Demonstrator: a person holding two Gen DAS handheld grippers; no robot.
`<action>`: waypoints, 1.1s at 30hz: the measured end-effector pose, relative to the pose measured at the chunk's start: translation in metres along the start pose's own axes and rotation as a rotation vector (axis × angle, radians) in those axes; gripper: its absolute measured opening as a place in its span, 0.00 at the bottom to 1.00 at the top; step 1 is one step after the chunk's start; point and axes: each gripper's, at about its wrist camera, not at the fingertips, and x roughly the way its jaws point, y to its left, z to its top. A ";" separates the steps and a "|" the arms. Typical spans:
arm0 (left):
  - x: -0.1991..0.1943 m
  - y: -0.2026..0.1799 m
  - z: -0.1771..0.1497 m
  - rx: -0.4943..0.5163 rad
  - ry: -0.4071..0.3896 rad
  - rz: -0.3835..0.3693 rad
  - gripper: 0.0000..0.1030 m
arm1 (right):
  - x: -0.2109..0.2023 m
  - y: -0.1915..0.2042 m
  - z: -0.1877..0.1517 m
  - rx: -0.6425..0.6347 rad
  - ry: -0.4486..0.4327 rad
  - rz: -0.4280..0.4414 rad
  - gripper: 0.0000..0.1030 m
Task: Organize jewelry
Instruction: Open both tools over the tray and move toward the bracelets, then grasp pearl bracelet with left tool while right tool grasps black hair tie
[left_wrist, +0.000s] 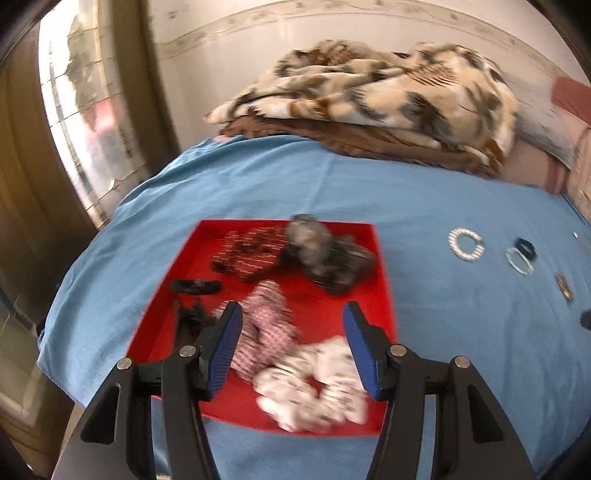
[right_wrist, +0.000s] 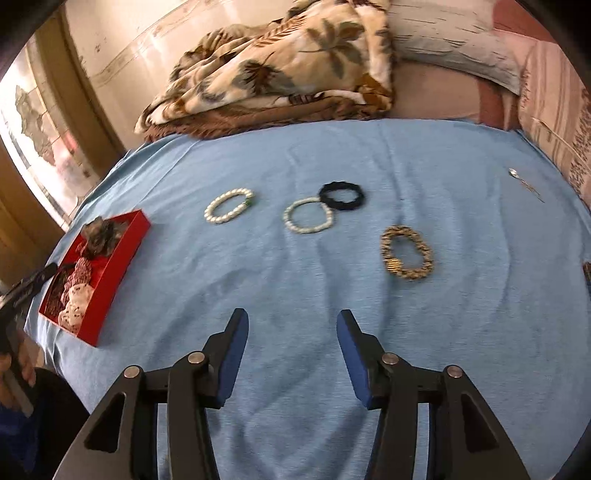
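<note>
Jaws of both grippers gape empty; bracelets lie beside red tray.

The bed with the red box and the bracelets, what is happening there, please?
A person holds a two-finger gripper in each hand and sorts accessories on a blue sheet. The left gripper hangs open over a red tray that already holds several fabric scrunchies. The right gripper is open and empty above the sheet. Four bracelets lie loose ahead of it: a pearl bracelet, a white bead bracelet, a black bracelet and a gold bracelet.
</note>
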 end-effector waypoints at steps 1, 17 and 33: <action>-0.001 -0.007 0.000 0.010 0.008 -0.015 0.54 | 0.001 -0.003 -0.001 0.013 0.000 0.004 0.53; 0.004 -0.101 0.024 0.148 0.068 -0.143 0.55 | 0.007 -0.070 0.026 0.137 -0.021 -0.023 0.53; 0.119 -0.176 0.071 0.124 0.219 -0.208 0.55 | 0.057 -0.119 0.059 0.238 0.022 0.024 0.53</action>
